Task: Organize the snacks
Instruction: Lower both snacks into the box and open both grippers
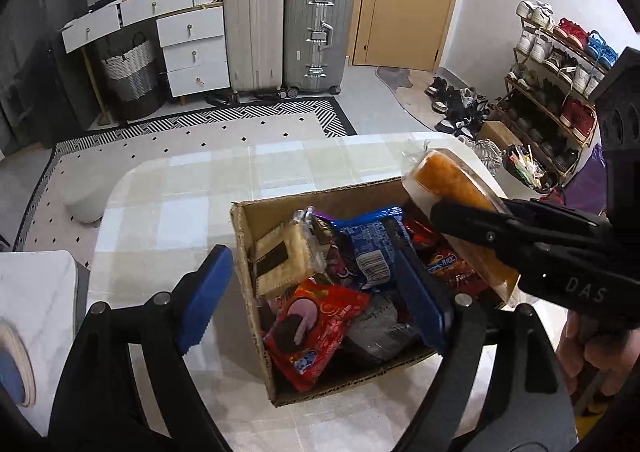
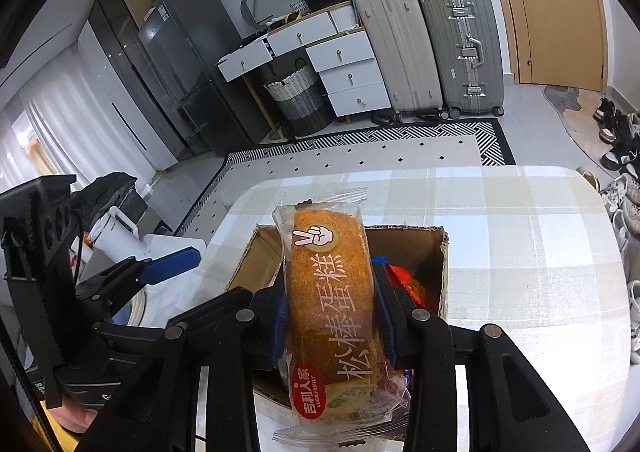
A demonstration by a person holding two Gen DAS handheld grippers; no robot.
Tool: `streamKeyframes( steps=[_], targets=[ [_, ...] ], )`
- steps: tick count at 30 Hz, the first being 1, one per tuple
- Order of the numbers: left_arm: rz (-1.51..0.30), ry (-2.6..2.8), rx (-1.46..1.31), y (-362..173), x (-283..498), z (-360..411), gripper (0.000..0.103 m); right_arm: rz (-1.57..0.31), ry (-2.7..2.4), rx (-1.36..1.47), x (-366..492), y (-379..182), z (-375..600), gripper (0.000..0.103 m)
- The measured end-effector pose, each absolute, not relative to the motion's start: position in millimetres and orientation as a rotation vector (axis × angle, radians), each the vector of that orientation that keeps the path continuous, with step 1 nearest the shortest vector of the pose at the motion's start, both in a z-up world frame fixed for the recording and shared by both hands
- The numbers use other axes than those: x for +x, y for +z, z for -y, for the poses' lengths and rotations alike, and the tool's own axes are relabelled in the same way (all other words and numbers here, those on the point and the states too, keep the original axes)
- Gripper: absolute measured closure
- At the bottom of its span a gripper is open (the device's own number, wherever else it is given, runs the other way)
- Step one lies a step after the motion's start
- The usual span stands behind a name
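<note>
A cardboard box (image 1: 244,252) full of snack packets stands on the checked table (image 1: 180,187). In it I see a red cookie packet (image 1: 316,328), a blue packet (image 1: 370,248) and a pale cracker pack (image 1: 284,256). My left gripper (image 1: 316,284) is open and straddles the box's left wall: one blue finger outside, one inside among the snacks. My right gripper (image 2: 330,316) is shut on an orange cake roll in clear wrap (image 2: 330,292), held above the box (image 2: 440,252). The cake roll also shows in the left wrist view (image 1: 452,187).
Suitcases (image 1: 288,31), white drawers (image 1: 192,47) and a woven basket (image 1: 130,71) stand along the far wall. A shoe rack (image 1: 560,91) is at the right. A patterned rug (image 1: 200,139) lies beyond the table. A white side surface (image 1: 36,292) sits left.
</note>
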State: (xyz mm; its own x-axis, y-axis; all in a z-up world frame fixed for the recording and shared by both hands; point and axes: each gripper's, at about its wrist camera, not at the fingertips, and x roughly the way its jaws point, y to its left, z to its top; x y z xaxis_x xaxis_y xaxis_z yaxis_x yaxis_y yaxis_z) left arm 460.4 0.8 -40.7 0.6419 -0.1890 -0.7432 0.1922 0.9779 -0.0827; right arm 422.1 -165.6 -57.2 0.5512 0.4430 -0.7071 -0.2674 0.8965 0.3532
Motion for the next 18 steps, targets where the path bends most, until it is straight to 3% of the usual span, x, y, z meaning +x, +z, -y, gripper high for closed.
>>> streamKeyframes(
  steps=[12,15,18],
  targets=[
    [-0.828,-0.185,-0.009,-27.3,440.9,-17.2,0.021,-0.922,0.367,0.2,428.6,-60.2,163.0,0.065],
    [-0.834,-0.182,-0.012,-26.3,438.3,-19.7,0.021,-0.935,0.338,0.179,431.1,-63.5,161.3,0.054],
    [-0.829,-0.18,-0.011,-23.7,435.5,-19.1,0.021,-0.928,0.304,0.169,431.5,-61.3,162.4,0.052]
  ],
)
